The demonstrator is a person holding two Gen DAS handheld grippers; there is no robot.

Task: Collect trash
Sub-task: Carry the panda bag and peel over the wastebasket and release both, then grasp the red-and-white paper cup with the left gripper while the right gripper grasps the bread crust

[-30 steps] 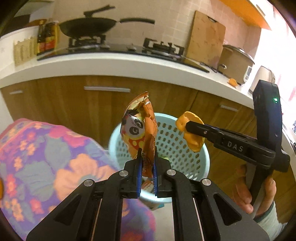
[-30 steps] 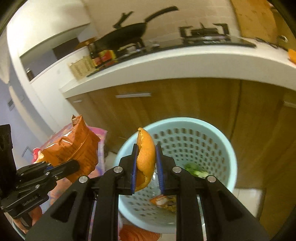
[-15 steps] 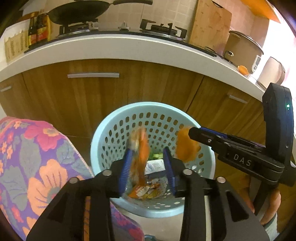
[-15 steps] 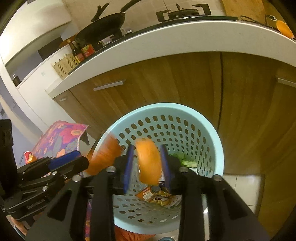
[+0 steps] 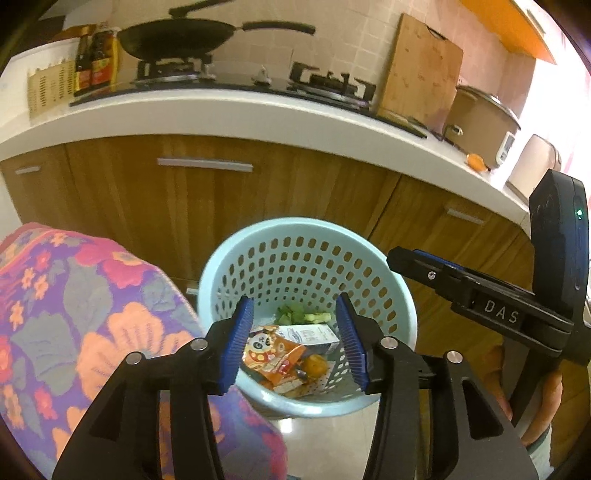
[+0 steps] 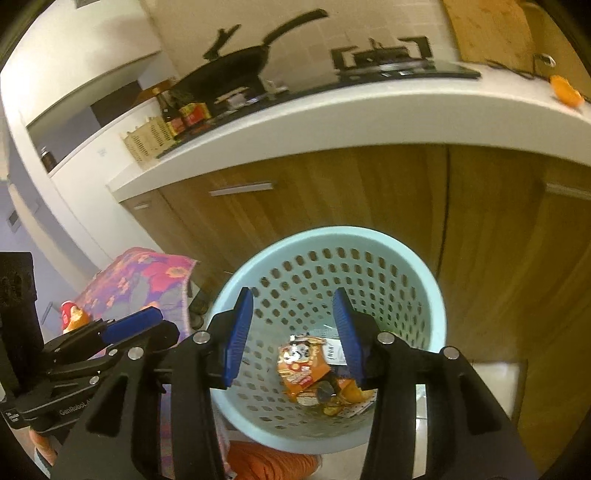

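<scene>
A light blue perforated trash basket (image 5: pixel 306 229) stands on the floor before the wooden cabinets; it also shows in the right wrist view (image 6: pixel 332 236). Inside lie an orange snack bag (image 5: pixel 273 356) with a panda face, an orange peel (image 5: pixel 314 364), a white carton (image 5: pixel 310 336) and green scraps (image 5: pixel 295 314). The bag (image 6: pixel 301 363) and peel (image 6: pixel 351 393) show in the right wrist view too. My left gripper (image 5: pixel 293 341) is open and empty above the basket. My right gripper (image 6: pixel 293 336) is open and empty above it; it appears at the right of the left wrist view (image 5: pixel 406 258).
A floral cloth (image 5: pixel 74 314) covers something left of the basket. The white countertop (image 5: pixel 221 110) carries a stove with a black wok (image 5: pixel 177 35), a cutting board (image 5: pixel 421 70), a rice cooker (image 5: pixel 480 125) and an orange peel piece (image 6: pixel 565 90). A red-capped item (image 6: pixel 72 314) lies at the left.
Both grippers opened over the basket. The snack bag dropped from the left gripper and the orange peel from the right; both now lie inside the basket.
</scene>
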